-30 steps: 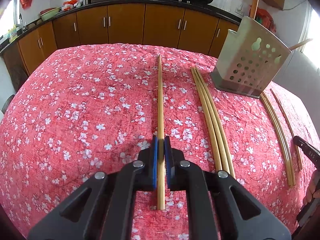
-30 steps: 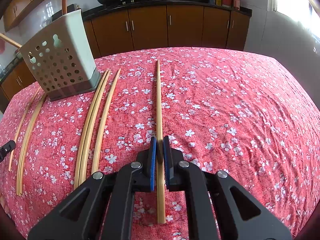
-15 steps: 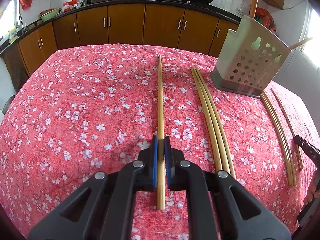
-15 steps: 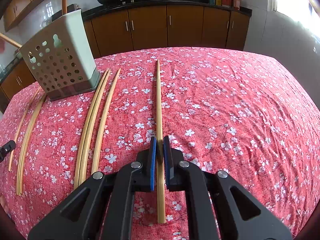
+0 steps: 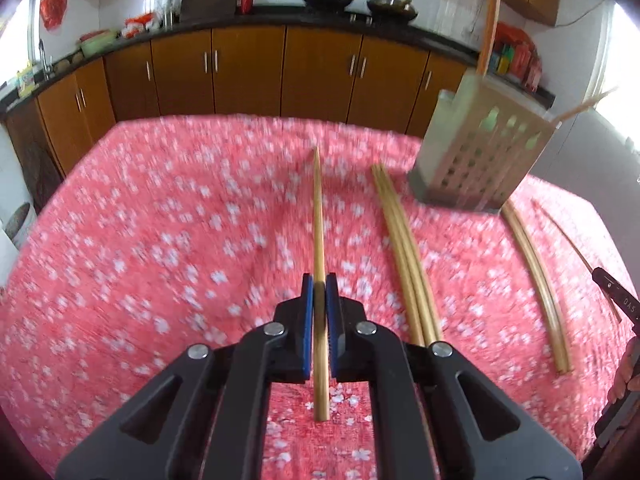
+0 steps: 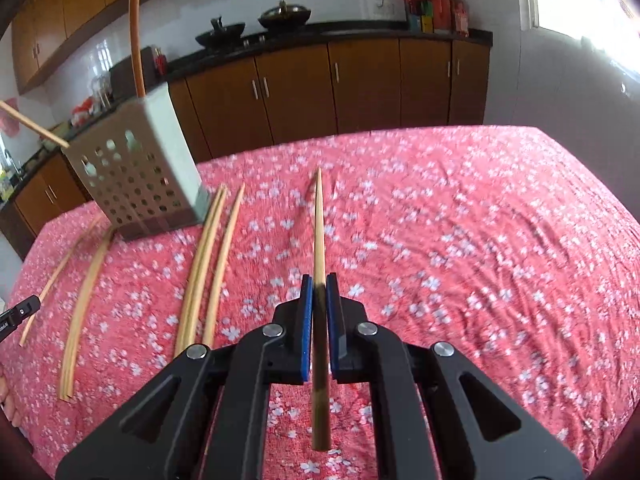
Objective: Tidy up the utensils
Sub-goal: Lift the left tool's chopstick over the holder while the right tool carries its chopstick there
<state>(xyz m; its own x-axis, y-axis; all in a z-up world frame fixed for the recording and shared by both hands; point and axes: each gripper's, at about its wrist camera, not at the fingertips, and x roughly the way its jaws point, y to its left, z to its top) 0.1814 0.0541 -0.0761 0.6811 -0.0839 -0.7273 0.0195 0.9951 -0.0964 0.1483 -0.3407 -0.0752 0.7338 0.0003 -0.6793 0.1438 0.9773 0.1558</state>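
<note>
My left gripper (image 5: pixel 319 286) is shut on a bamboo chopstick (image 5: pixel 318 216) and holds it off the red flowered tablecloth (image 5: pixel 160 240). My right gripper (image 6: pixel 319 286) is shut on another chopstick (image 6: pixel 319 232), also lifted, pointing forward. The perforated grey utensil holder (image 5: pixel 480 156) stands at the back right in the left wrist view and at the back left in the right wrist view (image 6: pixel 140 176), with two sticks standing in it. Loose chopsticks (image 5: pixel 404 248) lie on the cloth between the grippers, with more (image 5: pixel 536 280) past the holder.
Brown kitchen cabinets (image 5: pixel 248 72) and a dark counter with woks (image 6: pixel 284 12) run behind the table. The other gripper's tip shows at the right edge of the left wrist view (image 5: pixel 616 300) and the left edge of the right wrist view (image 6: pixel 18 314).
Both grippers have risen and tilted, lifting their chopsticks off the cloth. The view is blurred by motion. The holder and loose chopsticks have not moved.
</note>
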